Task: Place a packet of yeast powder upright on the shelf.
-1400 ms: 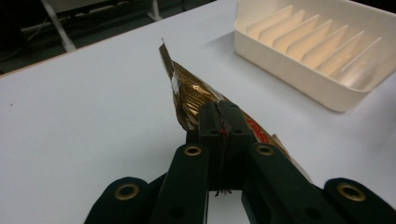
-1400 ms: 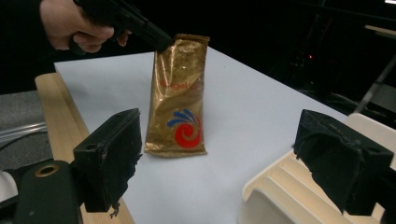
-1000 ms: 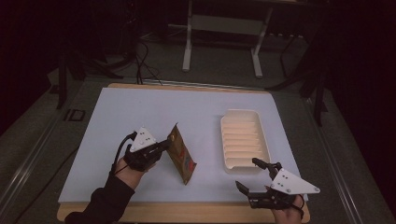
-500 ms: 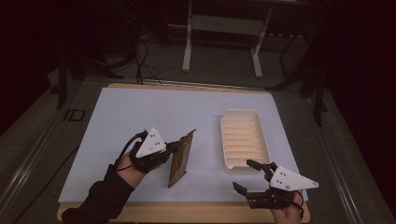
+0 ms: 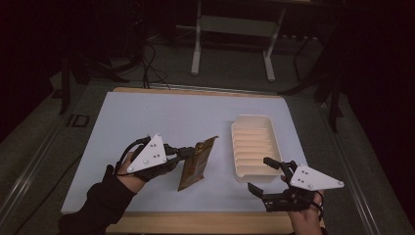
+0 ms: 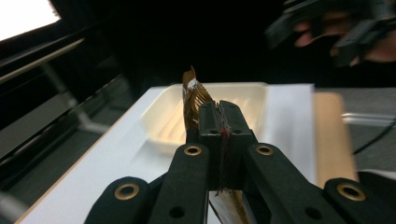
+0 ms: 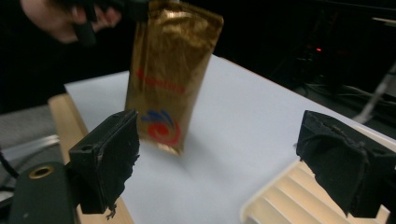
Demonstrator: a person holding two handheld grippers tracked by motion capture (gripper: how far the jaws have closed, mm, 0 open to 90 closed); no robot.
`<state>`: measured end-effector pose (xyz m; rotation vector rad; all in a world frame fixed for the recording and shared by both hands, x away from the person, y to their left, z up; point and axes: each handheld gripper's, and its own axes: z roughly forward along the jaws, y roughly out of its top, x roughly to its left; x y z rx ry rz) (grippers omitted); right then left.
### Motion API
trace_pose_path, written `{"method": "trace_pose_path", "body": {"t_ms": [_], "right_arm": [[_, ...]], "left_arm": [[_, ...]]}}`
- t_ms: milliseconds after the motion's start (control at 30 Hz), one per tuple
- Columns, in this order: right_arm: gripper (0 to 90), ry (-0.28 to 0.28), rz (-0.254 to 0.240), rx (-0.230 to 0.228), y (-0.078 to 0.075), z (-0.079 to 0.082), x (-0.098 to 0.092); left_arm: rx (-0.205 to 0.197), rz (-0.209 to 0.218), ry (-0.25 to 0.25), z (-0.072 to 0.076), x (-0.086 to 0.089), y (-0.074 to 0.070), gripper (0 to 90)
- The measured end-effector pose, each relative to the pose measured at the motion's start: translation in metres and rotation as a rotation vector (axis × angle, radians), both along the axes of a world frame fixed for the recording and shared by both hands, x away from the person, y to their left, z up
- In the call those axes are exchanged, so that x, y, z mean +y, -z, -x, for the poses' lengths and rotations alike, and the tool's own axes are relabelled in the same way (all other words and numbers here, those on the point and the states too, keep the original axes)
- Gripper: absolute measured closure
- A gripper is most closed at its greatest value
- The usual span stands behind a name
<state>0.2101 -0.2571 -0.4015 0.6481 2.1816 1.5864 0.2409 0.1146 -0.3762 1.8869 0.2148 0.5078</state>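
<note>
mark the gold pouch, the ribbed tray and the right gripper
gold pouch (image 7: 170,79), right gripper view, middle of its printed face.
ribbed tray (image 5: 254,145), high view, ribbed floor.
right gripper (image 5: 259,174), high view, midway between its open jaws.

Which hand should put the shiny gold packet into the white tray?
Probably the left. The left gripper is shut on the gold packet, holding it beside the white tray. The right gripper is open, holding nothing.

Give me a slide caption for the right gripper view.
Open right gripper faces a gold pouch held above the white mat, ribbed tray beside.
</note>
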Motion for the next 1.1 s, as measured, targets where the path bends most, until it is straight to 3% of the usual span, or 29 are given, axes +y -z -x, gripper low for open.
{"method": "trace_pose_path", "body": {"t_ms": [33, 67, 167, 233, 400, 700, 933, 1100], "right_arm": [[11.6, -0.039, -0.025, 0.03, -0.005, -0.003, 0.003], [11.0, -0.046, -0.021, 0.053, -0.007, -0.004, 0.006], [10.2, -0.093, -0.01, 0.069, -0.011, -0.008, 0.015], [10.2, -0.114, -0.028, 0.091, -0.013, -0.011, 0.02], [10.2, -0.165, -0.028, 0.083, -0.016, -0.015, 0.033], [12.8, -0.201, -0.04, 0.096, -0.02, -0.027, 0.045], [13.6, -0.254, -0.041, 0.088, -0.022, -0.027, 0.054], [15.1, -0.296, -0.04, 0.111, -0.019, -0.029, 0.059]], "left_arm": [[0.009, 0.011, 0.021, 0.0, -0.001, 0.0, 89.8], [0.006, 0.017, 0.03, 0.001, -0.001, -0.001, 89.8], [0.009, 0.032, 0.068, 0.003, -0.002, -0.002, 89.8], [0.008, 0.046, 0.101, 0.004, -0.003, -0.002, 89.8], [0.019, 0.1, 0.145, 0.003, 0.001, -0.004, 89.8], [0.008, 0.12, 0.197, 0.009, -0.001, -0.009, 89.8], [0.031, 0.156, 0.253, 0.011, -0.004, -0.01, 89.8], [0.032, 0.144, 0.264, 0.012, -0.008, -0.008, 89.8]]}}
